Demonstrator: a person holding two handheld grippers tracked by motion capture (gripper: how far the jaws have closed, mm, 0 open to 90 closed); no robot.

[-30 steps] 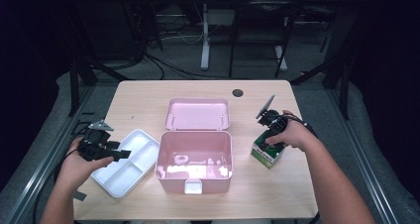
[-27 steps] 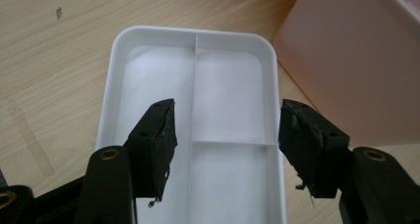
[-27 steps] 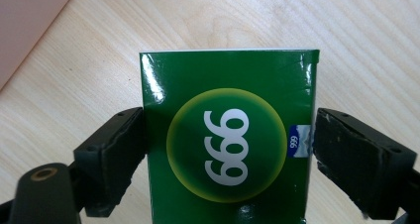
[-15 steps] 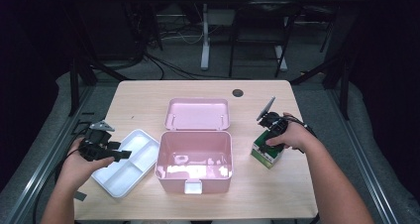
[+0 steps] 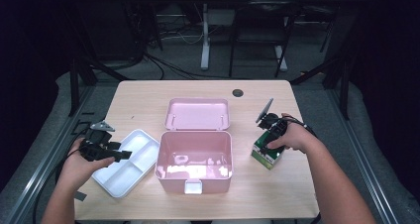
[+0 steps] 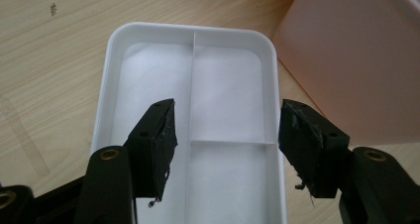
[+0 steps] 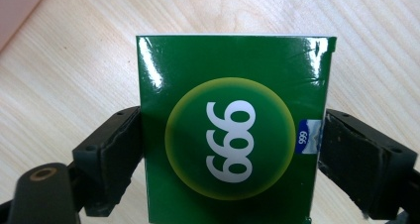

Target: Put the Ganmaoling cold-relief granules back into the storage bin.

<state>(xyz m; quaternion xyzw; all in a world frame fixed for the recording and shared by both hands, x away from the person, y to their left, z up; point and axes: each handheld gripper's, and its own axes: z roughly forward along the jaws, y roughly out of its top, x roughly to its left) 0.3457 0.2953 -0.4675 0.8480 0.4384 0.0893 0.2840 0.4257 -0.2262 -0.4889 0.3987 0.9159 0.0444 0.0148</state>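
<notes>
Right gripper (image 7: 230, 149) jaws pinch green box (image 7: 233, 130) on table (image 5: 148, 97). Left gripper (image 6: 225, 144) jaws spread over white tray (image 6: 198, 40). Pink case (image 5: 194, 160) open, nothing packed yet.

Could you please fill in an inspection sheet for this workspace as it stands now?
Surface: light wooden table, with a dark round grommet.
Job's things: green box at the table's right; white divided tray at left; open pink case in the middle, lid back.
Clutter: nothing seen.
Grippers: left gripper open above the tray; right gripper with jaws on either side of the green box.
Cables: one trails from the right gripper; more lie on the floor.
Surroundings: dark frames, grey floor.
</notes>
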